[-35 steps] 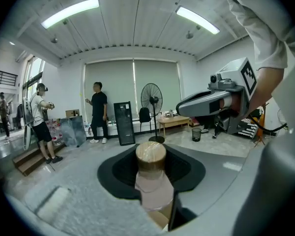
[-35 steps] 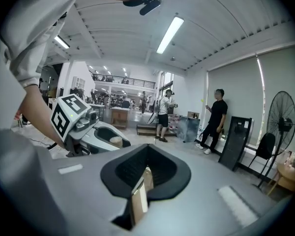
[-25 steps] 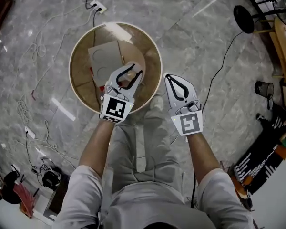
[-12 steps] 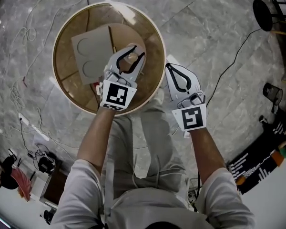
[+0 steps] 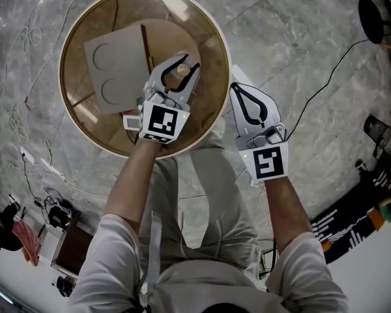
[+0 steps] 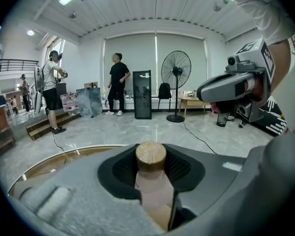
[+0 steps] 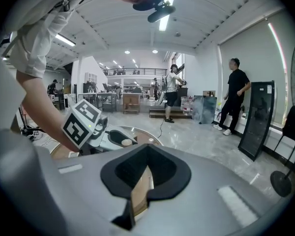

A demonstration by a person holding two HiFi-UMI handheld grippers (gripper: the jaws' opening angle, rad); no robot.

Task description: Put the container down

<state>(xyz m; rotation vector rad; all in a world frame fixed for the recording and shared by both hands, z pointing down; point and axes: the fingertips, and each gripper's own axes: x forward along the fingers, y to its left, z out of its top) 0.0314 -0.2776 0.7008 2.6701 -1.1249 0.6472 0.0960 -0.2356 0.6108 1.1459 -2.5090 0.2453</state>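
Observation:
A small pale container (image 5: 177,75) with a round wooden lid (image 6: 151,154) hangs over the round wooden table (image 5: 72,109). My left gripper (image 5: 182,67) is shut on it, the black pads pressing its sides just under the lid. The container stands upright between the jaws in the left gripper view (image 6: 151,191). My right gripper (image 5: 237,91) hovers just off the table's right rim, shut with nothing in it. The table edge (image 7: 140,191) shows through the gap behind its closed tips.
A grey cardboard sheet (image 5: 120,64) with two circle outlines lies on the table, and a small white item (image 5: 131,121) near its front rim. Cables (image 5: 26,155) trail over the marble floor. A standing fan (image 6: 176,73), a black cabinet (image 6: 142,95) and people stand farther off.
The table has come closer and fills more of the head view. My left gripper, still holding the container, is now farther in over the table. The right gripper stays beside the rim.

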